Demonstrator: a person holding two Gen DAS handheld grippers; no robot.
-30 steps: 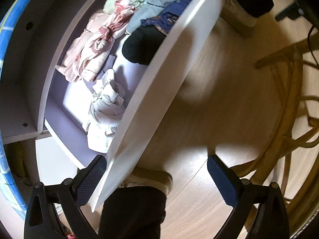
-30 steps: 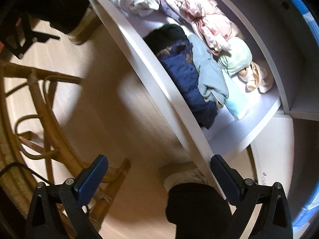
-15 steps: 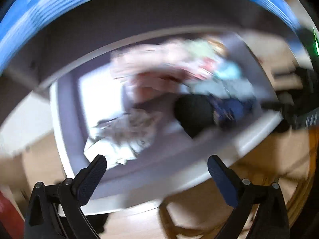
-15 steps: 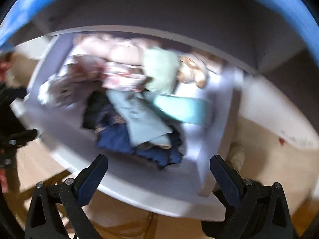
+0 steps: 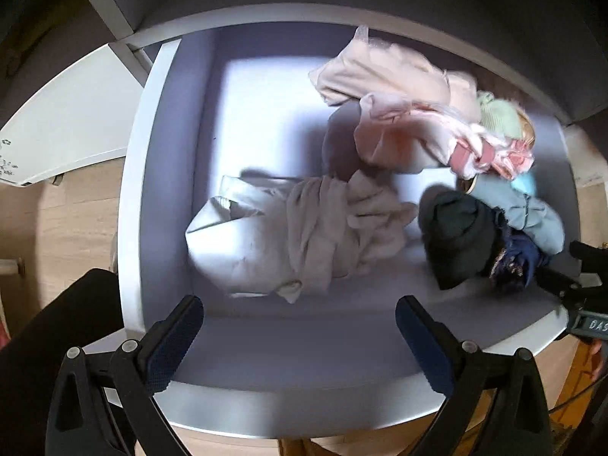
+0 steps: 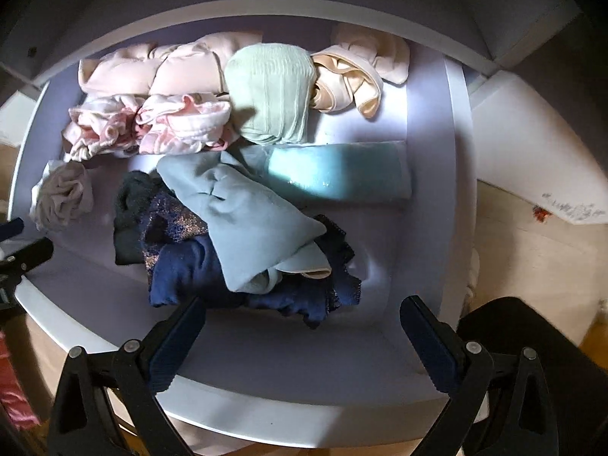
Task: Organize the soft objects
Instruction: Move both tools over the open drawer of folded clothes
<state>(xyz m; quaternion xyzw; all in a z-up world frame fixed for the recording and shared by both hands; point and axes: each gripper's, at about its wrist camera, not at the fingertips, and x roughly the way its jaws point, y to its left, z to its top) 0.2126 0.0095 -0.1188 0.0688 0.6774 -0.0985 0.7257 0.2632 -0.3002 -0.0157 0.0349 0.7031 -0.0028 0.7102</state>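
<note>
An open white drawer holds several soft garments. A crumpled grey-white cloth lies at its left front. Pink clothes, a pale green folded piece, cream underwear, a teal folded piece, a light blue garment, a navy lace garment and a dark green one fill the rest. My left gripper is open and empty above the drawer's front left. My right gripper is open and empty above the front right.
The cabinet's frame stands over the drawer's back. A white panel lies left of the drawer, another right of it. Wooden floor shows around. The person's dark leg is at the lower right.
Both grippers have swung from looking along the drawer's front and the floor to looking straight down into the drawer. Both stayed open and empty.
</note>
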